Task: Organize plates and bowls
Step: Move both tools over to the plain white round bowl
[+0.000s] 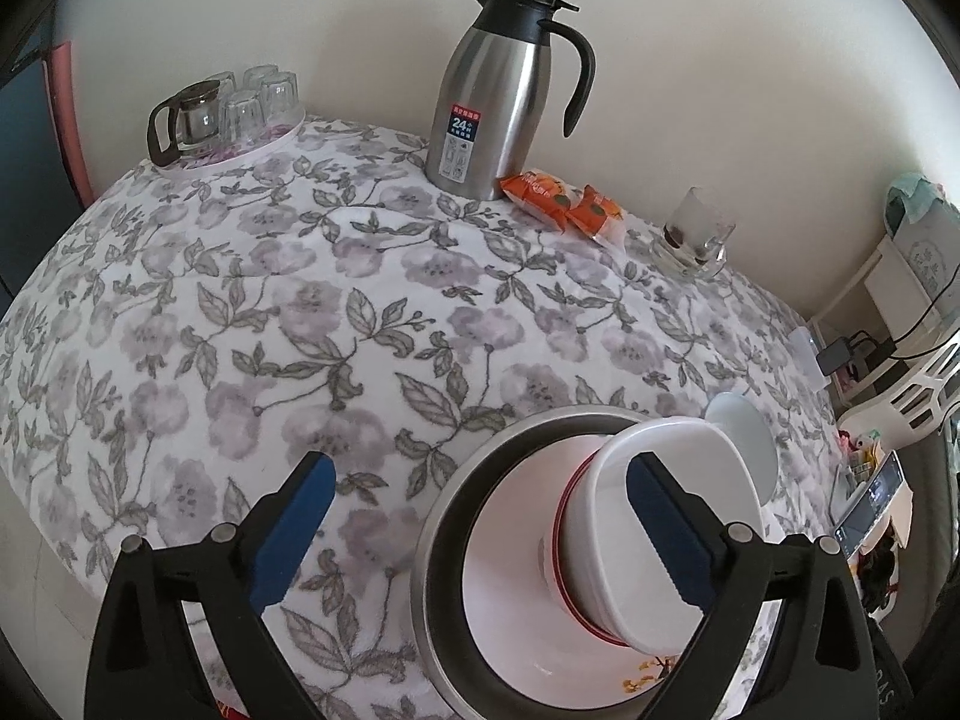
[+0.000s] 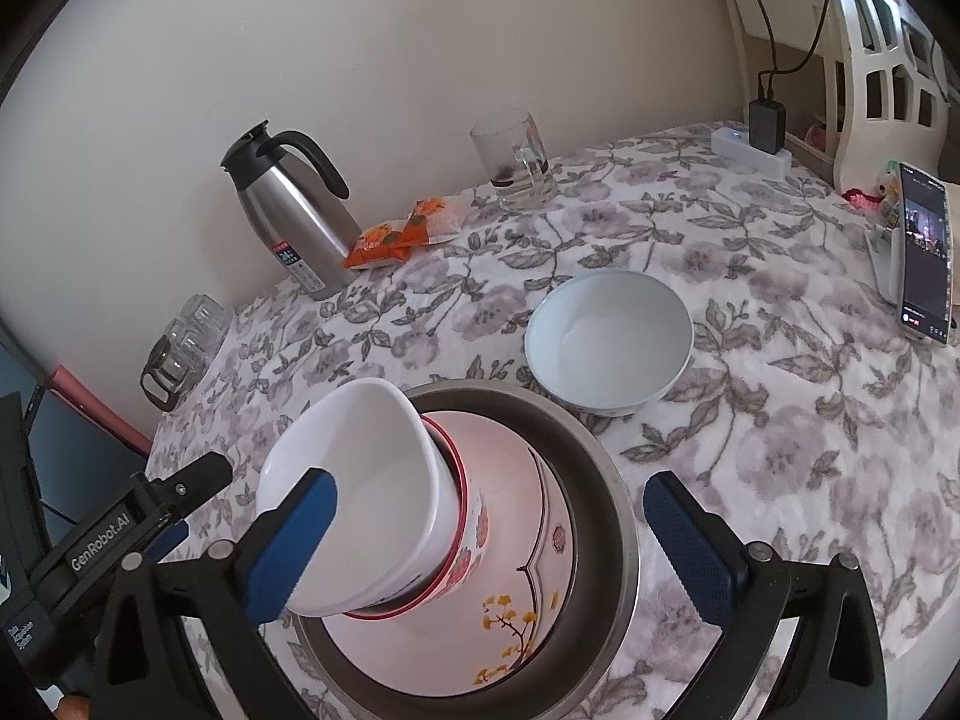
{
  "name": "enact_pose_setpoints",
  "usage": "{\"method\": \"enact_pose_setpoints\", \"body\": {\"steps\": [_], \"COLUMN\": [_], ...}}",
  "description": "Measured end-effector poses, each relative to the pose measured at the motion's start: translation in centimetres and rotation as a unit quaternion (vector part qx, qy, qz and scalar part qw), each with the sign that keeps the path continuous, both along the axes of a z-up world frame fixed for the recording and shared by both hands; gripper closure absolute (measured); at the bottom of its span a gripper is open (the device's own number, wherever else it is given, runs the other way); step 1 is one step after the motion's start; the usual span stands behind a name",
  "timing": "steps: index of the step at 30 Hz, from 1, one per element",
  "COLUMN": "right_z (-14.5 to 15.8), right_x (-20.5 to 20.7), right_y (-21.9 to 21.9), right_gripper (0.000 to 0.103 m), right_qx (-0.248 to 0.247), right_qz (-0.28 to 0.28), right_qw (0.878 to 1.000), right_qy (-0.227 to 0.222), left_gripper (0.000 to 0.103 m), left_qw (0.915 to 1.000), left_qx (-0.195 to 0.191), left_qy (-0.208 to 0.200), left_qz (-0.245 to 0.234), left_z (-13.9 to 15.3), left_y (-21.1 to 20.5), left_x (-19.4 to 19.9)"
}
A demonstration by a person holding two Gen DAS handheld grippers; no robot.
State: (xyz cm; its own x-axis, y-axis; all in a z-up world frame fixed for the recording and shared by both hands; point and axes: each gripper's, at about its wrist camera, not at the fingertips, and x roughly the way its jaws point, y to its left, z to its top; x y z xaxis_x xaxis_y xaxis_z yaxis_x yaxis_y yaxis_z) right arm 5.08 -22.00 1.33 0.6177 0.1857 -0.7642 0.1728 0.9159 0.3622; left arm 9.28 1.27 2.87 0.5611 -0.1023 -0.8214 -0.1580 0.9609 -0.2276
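A steel bowl [image 1: 444, 516] [image 2: 612, 480] stands on the floral tablecloth and holds a white bowl with a yellow blossom print [image 1: 516, 618] [image 2: 516, 618]. Nested in that are a red-rimmed bowl [image 2: 468, 534] and a plain white bowl [image 1: 672, 510] [image 2: 366, 468], both tilted. A separate white bowl [image 2: 609, 336] [image 1: 741, 438] stands alone beyond the stack. My left gripper [image 1: 480, 528] is open, its right finger in front of the white bowl. My right gripper [image 2: 492, 546] is open, its jaws either side of the stack. The left gripper's body shows in the right wrist view [image 2: 120, 534].
At the back by the wall stand a steel thermos jug [image 1: 498, 96] [image 2: 288, 210], orange snack packets [image 1: 564, 201] [image 2: 402, 231], a glass mug [image 1: 696, 234] [image 2: 516, 156] and a tray of glasses [image 1: 228, 114]. A phone [image 2: 924, 258] and a power strip [image 2: 750, 150] are at the right.
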Motion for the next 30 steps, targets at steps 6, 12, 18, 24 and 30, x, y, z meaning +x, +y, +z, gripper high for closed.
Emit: {"method": "enact_pose_setpoints", "body": {"steps": [6,12,18,24,30], "right_z": [0.2,0.4,0.6,0.7,1.1], "right_x": [-0.1,0.0,-0.2,-0.2,0.0], "right_y": [-0.5,-1.3,-2.7,-4.2,-6.1], "right_gripper": [0.000,0.000,0.000,0.000,0.000], "right_qx": [0.004,0.009,0.015,0.026,0.035], "right_qz": [-0.009,-0.011,-0.024,-0.033,-0.037], "right_qw": [1.000,1.000,0.999,0.999,0.998], "right_qy": [-0.005,-0.008,-0.015,-0.022,-0.031], "left_gripper": [0.005,0.005,0.005,0.005,0.005], "left_qw": [1.0000,0.9996,0.9980,0.9955,0.9931], "left_qx": [0.001,0.010,0.032,0.060,0.071], "left_qy": [-0.005,-0.012,-0.044,-0.067,-0.092], "left_qz": [0.007,0.025,0.031,0.028,0.007], "left_z": [0.2,0.2,1.1,2.3,4.3], "left_y": [0.1,0.1,-0.7,-1.9,-3.5], "left_x": [-0.1,-0.3,-0.6,-0.7,-0.6]}}
